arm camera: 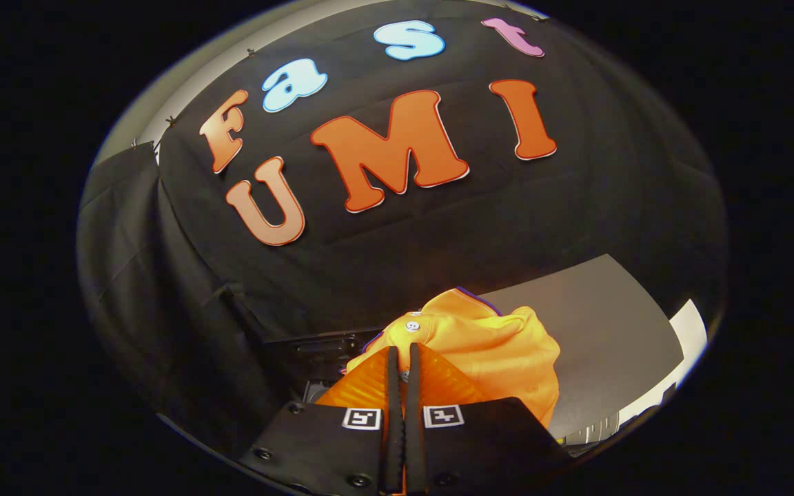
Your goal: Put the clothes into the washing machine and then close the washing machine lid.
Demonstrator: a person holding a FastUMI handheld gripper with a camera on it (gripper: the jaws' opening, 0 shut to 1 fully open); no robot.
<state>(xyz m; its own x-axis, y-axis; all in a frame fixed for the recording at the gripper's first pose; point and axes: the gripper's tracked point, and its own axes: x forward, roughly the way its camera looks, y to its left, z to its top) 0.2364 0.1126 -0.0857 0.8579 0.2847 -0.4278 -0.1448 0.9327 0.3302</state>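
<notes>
An orange garment point(500, 344) with a white button near its collar bunches up right at and just beyond my fingertips. My gripper point(401, 353) is shut, its two fingers pressed together with a fold of that fabric pinched between them. The cloth spills to the right of the fingers and hangs lifted above the surface. A dark boxy part point(314, 344), possibly the washing machine, shows just left of the fingers; I cannot tell whether its lid stands open.
A grey flat surface point(604, 324) lies beyond and to the right of the garment, with a white strip point(692, 331) along its far right edge. Black booth cloth point(183, 289) hangs behind and to the left.
</notes>
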